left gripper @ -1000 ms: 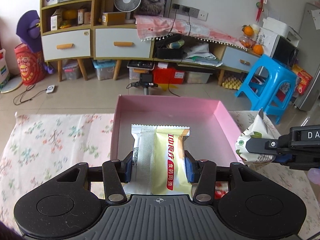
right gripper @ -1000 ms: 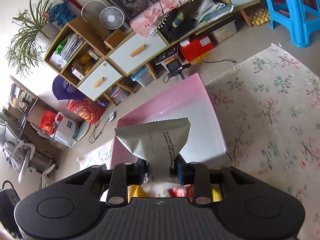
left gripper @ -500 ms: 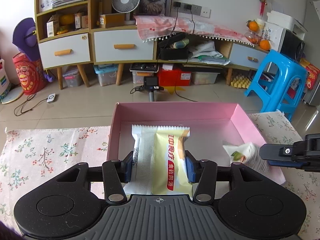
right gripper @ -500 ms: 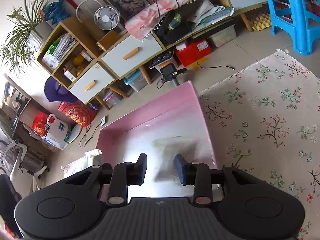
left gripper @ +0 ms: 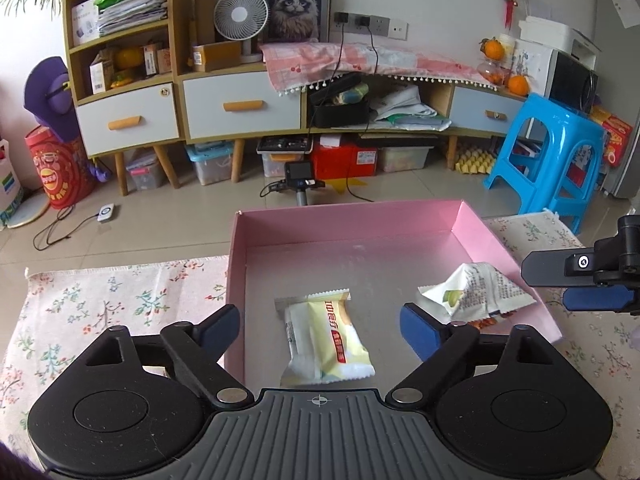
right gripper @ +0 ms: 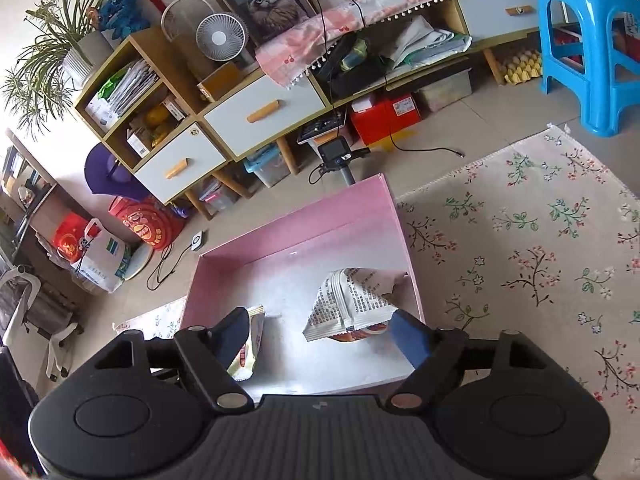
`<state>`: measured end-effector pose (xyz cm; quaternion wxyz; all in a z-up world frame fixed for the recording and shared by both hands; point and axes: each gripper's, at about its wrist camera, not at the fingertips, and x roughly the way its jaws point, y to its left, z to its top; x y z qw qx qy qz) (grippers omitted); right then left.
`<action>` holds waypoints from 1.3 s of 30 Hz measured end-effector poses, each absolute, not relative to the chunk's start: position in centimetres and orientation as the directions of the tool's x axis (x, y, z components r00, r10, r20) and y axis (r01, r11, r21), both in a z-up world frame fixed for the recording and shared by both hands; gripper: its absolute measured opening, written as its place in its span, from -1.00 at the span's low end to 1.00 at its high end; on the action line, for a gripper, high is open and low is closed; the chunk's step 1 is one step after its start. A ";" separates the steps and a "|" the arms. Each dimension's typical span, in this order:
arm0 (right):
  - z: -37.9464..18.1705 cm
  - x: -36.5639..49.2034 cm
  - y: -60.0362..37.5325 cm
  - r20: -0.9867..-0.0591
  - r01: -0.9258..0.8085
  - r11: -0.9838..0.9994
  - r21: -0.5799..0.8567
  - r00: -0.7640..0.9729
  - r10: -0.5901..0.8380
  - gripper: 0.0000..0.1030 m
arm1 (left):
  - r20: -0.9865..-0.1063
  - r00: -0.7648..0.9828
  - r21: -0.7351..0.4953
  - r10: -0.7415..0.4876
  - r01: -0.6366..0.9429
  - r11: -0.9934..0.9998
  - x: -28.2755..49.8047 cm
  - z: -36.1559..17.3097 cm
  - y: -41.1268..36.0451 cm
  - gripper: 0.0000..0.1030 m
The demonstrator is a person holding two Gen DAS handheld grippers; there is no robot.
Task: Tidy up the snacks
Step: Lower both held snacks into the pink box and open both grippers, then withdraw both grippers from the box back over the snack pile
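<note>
A pink box (left gripper: pixel 352 218) (right gripper: pixel 304 224) sits on the flowered cloth. Inside it lies a yellow-and-white snack packet (left gripper: pixel 326 338) (right gripper: pixel 250 344), loose on the grey floor of the box. My left gripper (left gripper: pixel 320 330) hovers over it with its jaws opening wide, the pads well clear of the packet. At the box's right side lies a white printed snack bag (left gripper: pixel 478 294) (right gripper: pixel 348 300), over a red-orange wrapper. My right gripper (right gripper: pixel 316 336) (left gripper: pixel 576 284) is above that bag, its jaws opening and not touching it.
The flowered cloth (right gripper: pixel 528 240) (left gripper: pixel 120 300) stretches out on both sides of the box. Beyond the table edge are the tiled floor, a low wooden cabinet (left gripper: pixel 240 108), a blue plastic stool (left gripper: pixel 556 160) and a small camera on a stand (left gripper: pixel 298 178).
Both grippers have let go: the yellow-and-white packet dropped from the left gripper onto the box floor, and the white bag left the right gripper and lies at the box's right side.
</note>
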<state>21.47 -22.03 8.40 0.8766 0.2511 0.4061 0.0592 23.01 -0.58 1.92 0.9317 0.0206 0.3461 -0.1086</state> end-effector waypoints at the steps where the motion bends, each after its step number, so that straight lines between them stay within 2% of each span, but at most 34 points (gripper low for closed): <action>1: 8.6 21.2 -22.1 -0.682 0.102 0.867 0.488 0.665 0.305 0.44 | -0.649 0.737 -0.038 -0.189 0.217 0.975 22.7 2.2 -0.5 0.77; 7: 9.6 19.8 -22.4 -0.692 0.128 0.871 0.474 0.666 0.279 0.56 | -0.647 0.739 -0.036 -0.189 0.219 0.975 20.5 3.7 0.1 0.81; 19: 11.3 15.7 -21.4 -0.736 0.121 0.906 0.405 0.631 0.245 0.67 | -0.652 0.735 -0.027 -0.186 0.223 0.974 14.5 5.5 1.8 0.87; 32: 11.1 10.8 -18.1 -0.756 -0.014 0.947 0.320 0.599 0.264 0.76 | -0.675 0.727 0.025 -0.127 0.195 0.980 8.7 4.5 4.2 0.93; 39: 10.1 8.8 -15.9 -0.765 -0.138 0.962 0.237 0.584 0.272 0.80 | -0.697 0.712 0.109 -0.085 0.222 0.969 6.5 3.1 5.9 0.94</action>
